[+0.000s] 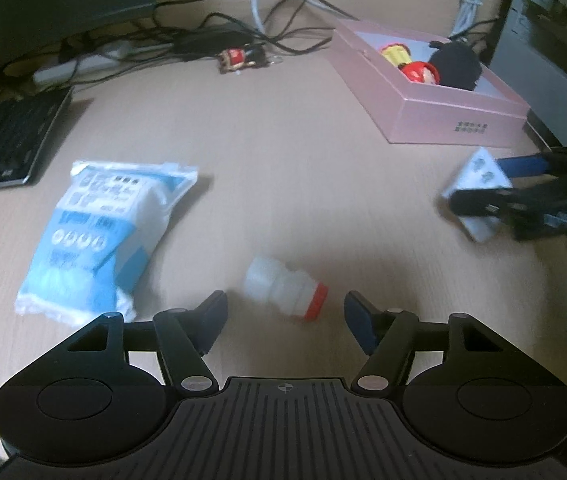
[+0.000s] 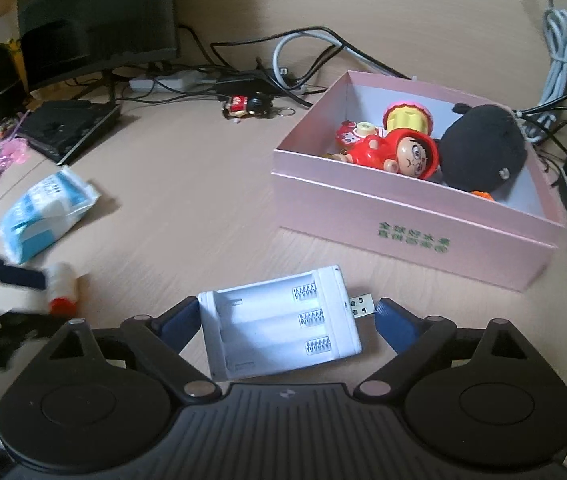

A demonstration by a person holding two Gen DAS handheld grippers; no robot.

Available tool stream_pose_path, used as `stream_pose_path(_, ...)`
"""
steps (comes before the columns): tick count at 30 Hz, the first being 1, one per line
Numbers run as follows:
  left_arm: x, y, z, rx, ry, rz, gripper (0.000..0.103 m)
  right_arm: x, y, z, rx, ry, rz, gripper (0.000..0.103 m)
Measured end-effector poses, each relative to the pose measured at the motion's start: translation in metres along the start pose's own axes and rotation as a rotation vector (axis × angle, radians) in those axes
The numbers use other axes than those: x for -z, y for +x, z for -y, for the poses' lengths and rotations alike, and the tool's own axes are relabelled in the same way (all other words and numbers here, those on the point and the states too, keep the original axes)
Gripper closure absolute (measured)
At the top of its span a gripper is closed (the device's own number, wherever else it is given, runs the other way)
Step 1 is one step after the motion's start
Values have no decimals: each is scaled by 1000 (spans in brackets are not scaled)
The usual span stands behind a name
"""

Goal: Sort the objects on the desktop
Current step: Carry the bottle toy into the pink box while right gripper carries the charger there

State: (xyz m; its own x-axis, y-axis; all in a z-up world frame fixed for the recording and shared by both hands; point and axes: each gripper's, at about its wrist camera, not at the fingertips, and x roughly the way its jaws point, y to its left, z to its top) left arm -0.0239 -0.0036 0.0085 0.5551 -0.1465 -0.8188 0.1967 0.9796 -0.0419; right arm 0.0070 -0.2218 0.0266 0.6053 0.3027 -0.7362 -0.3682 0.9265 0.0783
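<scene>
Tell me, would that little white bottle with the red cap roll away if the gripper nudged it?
Probably. The bottle lies on its side on the smooth desk, and its round body should roll easily. It looks like light plastic, so a small push may send it off. Its ribbed waist might help the fingers grip.

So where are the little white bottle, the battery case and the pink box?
little white bottle (image 1: 283,290): left wrist view, on its ribbed body.
battery case (image 2: 279,322): right wrist view, on its open tray.
pink box (image 2: 403,224): right wrist view, on its front wall.
</scene>
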Motion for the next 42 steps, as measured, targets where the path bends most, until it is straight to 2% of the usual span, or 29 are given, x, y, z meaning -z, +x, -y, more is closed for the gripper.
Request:
stream_pose_path(3,-4,6,6,3,47,5,45,3,-24,1,14,-5,7,9)
stream_pose_path(4,-5,7,9,0,69,9,51,2,-33,3,22,4,11,9)
stream_pose_path(8,-12,1,19,44,118,32,51,-3,-72,20,41,85,51,9)
stream_pose_path(11,-29,-12,29,97,150,83,51,-8,-99,30,77,129,101,9)
stream_pose_path(17,-100,-30,47,173,214,264,51,-15,-152,32,181,122,224,9)
stream_pose_path(21,-151,-18,71,130,377,360,51,-7,-161,30,238,133,247,9)
stream_pose_path(26,-205,17,102,115,515,413,49,4,-164,29,268,188,244,9)
stream_pose_path(28,-222,40,108,115,480,382,47,6,-164,29,279,202,243,9)
stream_pose_path(30,-228,55,107,118,395,323,45,10,-165,30,283,208,243,9)
stream_pose_path(34,-201,53,96,159,320,275,25,14,-160,33,274,218,234,9)
stream_pose_path(38,-153,43,75,159,265,203,21,7,-145,39,242,220,217,9)
stream_pose_path(42,-103,32,61,130,150,97,16,-13,-118,46,231,200,209,9)
